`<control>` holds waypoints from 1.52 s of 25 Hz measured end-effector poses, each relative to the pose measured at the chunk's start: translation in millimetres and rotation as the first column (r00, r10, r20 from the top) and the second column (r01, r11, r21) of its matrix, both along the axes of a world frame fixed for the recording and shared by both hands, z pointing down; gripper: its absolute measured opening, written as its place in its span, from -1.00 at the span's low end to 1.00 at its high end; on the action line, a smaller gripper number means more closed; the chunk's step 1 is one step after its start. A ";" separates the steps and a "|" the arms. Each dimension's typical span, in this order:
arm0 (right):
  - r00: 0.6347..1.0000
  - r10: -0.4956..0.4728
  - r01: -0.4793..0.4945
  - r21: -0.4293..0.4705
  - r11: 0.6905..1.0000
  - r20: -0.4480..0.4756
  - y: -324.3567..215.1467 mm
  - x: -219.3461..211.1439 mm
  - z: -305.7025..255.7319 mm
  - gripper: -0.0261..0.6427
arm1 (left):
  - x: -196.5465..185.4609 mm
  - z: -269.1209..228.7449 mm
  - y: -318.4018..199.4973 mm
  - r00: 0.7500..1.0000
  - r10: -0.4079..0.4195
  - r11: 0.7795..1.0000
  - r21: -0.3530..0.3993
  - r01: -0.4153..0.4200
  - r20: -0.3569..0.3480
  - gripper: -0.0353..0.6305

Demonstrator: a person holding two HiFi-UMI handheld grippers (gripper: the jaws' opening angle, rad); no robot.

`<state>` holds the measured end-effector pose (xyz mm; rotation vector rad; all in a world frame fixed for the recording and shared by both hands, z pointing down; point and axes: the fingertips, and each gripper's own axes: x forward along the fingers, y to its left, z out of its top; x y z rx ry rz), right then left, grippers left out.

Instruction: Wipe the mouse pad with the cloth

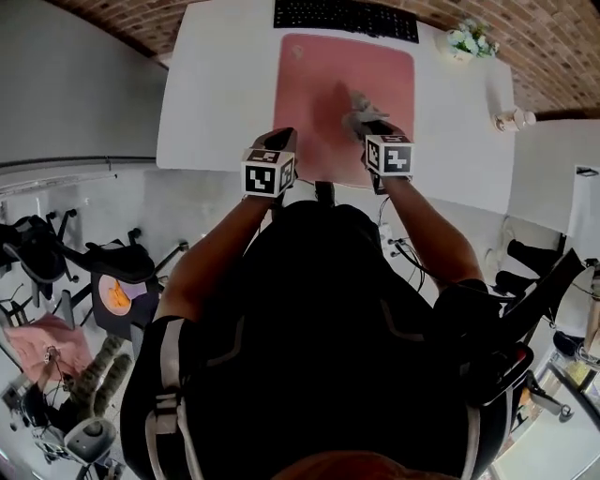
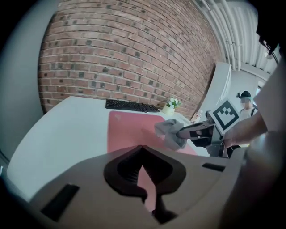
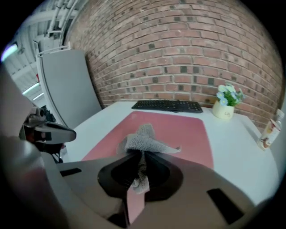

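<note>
A white table (image 1: pixel 216 94) stands against a brick wall (image 3: pixel 178 44), and the pink mouse pad (image 1: pixel 319 84) covers its middle.

Closest in, the right gripper (image 3: pixel 142 154) has its jaws clamped on the grey cloth (image 3: pixel 144 139). A tail of cloth hangs back between the jaws and a crumpled wad fans out just ahead of the tips. The pad lies directly beneath and ahead of these jaws. Whether the wad presses on the pad or hangs just off it cannot be told.

For a good wipe, I judge the wad should be brought flat onto the pad with light downward pressure. It can then be drawn in long overlapping strokes from the near edge outward. The tips should tilt so that cloth, not jaw, meets the surface. The grip is narrow, so hard dragging might pull the cloth loose.

The left gripper (image 2: pixel 142 147) has its tips together with nothing between them. It sits over the pad's near left part, to the left of the right jaws. From there it could pin the pad if it slides.

Both forearms reach forward from the body, elbows bent. The right one angles inward toward the pad's middle.

Beyond both sets of jaws, past the pad's far edge, lies a black keyboard (image 1: pixel 345 17). A small flower pot (image 3: pixel 227 107) stands ahead and to the right.
</note>
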<state>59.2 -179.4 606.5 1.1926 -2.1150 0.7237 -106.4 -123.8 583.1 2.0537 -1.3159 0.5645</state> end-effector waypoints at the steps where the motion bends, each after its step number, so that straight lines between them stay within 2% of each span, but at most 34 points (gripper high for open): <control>1: 0.999 -0.034 0.034 0.001 0.999 0.013 -4.5 -18.6 -1.8 -0.81 | -7.9 -0.9 -0.3 1.000 -0.023 1.000 0.000 0.023 0.004 -0.90; 5: 0.993 -0.115 0.115 -0.012 0.993 0.039 -21.9 -79.5 4.9 -0.81 | -34.4 -5.1 -2.6 0.996 -0.089 0.996 0.002 0.089 0.028 -0.90; 9: 0.972 -0.222 0.226 -0.056 0.972 0.075 -28.2 -141.1 20.5 -0.81 | -63.4 -10.0 1.7 0.982 -0.181 0.983 -0.003 0.181 0.050 -0.90; 12: 0.959 -0.269 0.275 -0.073 0.959 0.085 -33.1 -169.4 32.0 -0.81 | -76.7 -11.5 5.8 0.972 -0.229 0.973 -0.006 0.230 0.058 -0.90; 15: 0.958 -0.276 0.283 -0.089 0.955 0.079 -40.4 -181.1 45.7 -0.81 | -87.2 -9.0 11.3 0.961 -0.267 0.963 -0.021 0.269 0.068 -0.90; 19: 0.965 -0.258 0.262 -0.108 0.959 0.052 -49.0 -176.8 55.5 -0.81 | -89.6 -7.9 11.9 0.956 -0.285 0.957 -0.026 0.287 0.070 -0.90; 25: 0.975 -0.215 0.219 -0.113 0.969 0.049 -57.8 -158.1 56.9 -0.81 | -77.0 -9.5 0.4 0.968 -0.241 0.970 -0.019 0.243 0.063 -0.90; 38: 0.997 -0.056 0.062 -0.141 0.988 0.045 -64.1 -74.8 64.2 -0.81 | -29.3 -9.1 -25.2 0.991 -0.133 0.991 -0.018 0.133 0.021 -0.90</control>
